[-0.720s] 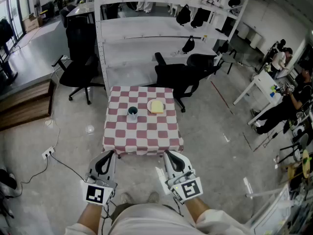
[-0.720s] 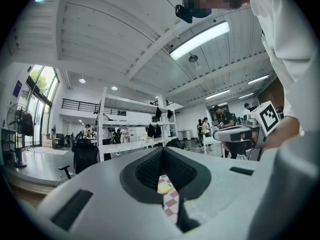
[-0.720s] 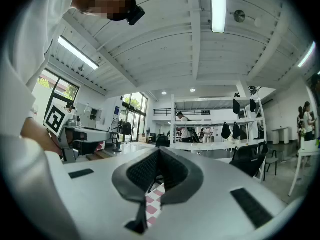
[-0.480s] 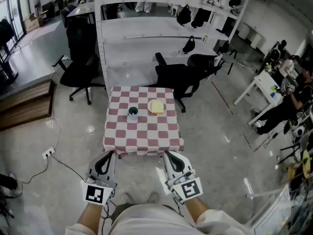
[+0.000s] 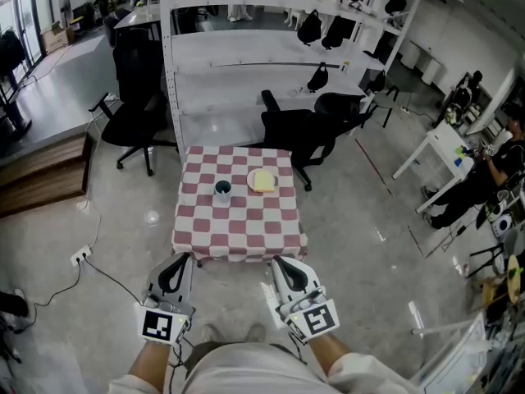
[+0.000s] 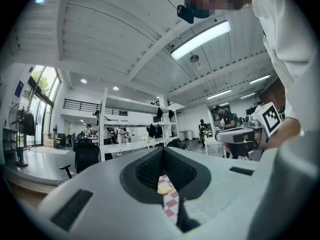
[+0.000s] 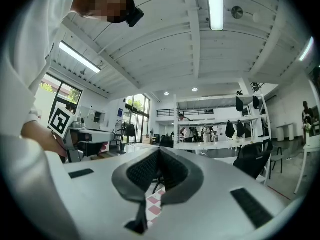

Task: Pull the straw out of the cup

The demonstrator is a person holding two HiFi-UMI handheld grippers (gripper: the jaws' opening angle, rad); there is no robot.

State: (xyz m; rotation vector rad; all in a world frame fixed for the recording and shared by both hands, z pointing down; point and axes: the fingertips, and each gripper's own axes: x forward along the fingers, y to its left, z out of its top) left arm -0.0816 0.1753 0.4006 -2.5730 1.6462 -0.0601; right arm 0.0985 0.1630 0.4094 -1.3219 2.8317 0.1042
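Nearest, the person's arms are cut off by the lower edge of the head view. The left claw (image 5: pixel 182 258) and right claw (image 5: pixel 280 261) point level side by side, each closed with its tips together and gripping nothing. Just past the tips lies a small table (image 5: pixel 238 235) under a red-and-white checked cloth. Each gripper view shows only a sliver of that cloth through the hollow behind the jaws, the claw bodies hiding the rest. On the table's far half, ahead of the left claw and well apart from both, stands the cup (image 5: pixel 222 189). It is too small here to tell whether the straw is in it. Just to its right is a plate (image 5: pixel 249 178) holding something yellow (image 5: pixel 263 179). Beyond are black chairs (image 5: pixel 308 134) and a white rack (image 5: pixel 246 56).
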